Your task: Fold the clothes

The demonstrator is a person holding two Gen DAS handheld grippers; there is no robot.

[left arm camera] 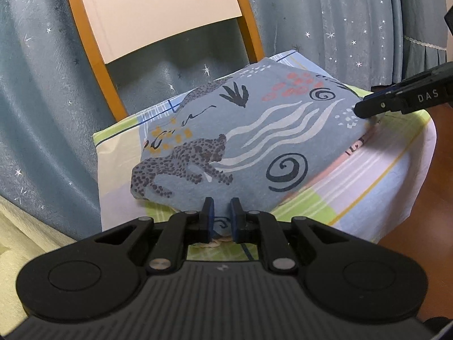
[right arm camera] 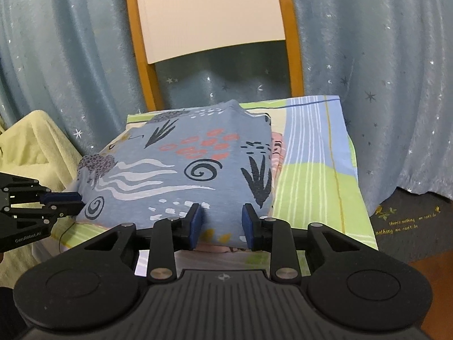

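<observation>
The folded blue garment (right arm camera: 181, 167) is laid lengthwise toward upper centre; its near edge is bracketed by the parted right gripper (right arm camera: 221, 222) and pinched by the narrowed left gripper (left arm camera: 221, 214).

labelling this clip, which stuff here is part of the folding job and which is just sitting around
Part of the job:
- blue patterned garment
- pink garment under it
- left gripper
- right gripper
- striped cloth-covered seat they lie on

Just around:
- chair back
- star curtain
- yellow-green fabric
</observation>
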